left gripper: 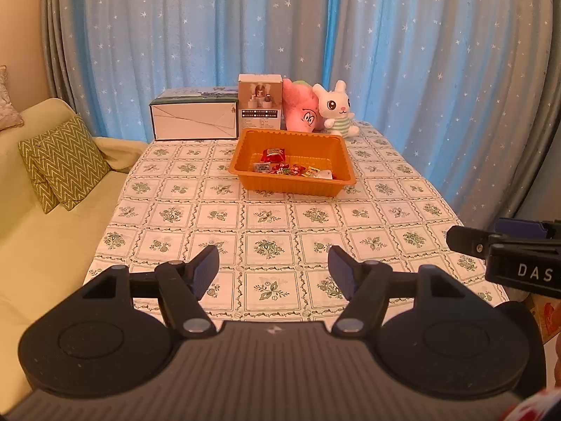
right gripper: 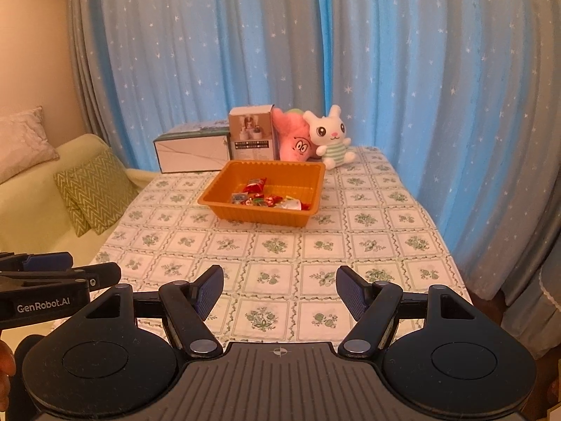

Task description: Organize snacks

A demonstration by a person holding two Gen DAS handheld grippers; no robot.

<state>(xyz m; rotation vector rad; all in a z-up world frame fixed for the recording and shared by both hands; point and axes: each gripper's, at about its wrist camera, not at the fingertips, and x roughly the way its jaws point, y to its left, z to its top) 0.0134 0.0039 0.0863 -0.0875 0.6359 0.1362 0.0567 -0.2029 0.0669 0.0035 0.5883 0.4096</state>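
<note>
Orange plastic, ribbed at the sides: the tray (left gripper: 293,182) sits toward the far half of the table (left gripper: 266,245), and the snacks (left gripper: 280,168) we are organizing lie inside it, a small heap of bright wrappers along its near wall plus one red packet (left gripper: 273,155) farther back. From here the wrappers are too small for us to tell how many there are, or what kind.

Behind the tray stand a white box (left gripper: 193,119), a taller carton (left gripper: 260,101), a pink plush (left gripper: 301,112) and a white rabbit toy (left gripper: 337,108).

We hold both tools low over the near edge, well apart from the tray. Our left gripper (left gripper: 273,268) is spread wide and empty; our right gripper (right gripper: 279,289) likewise.

No loose snack shows on the cloth, so we judge the gathering done or nearly so. Any next move calls for a long reach forward.
</note>
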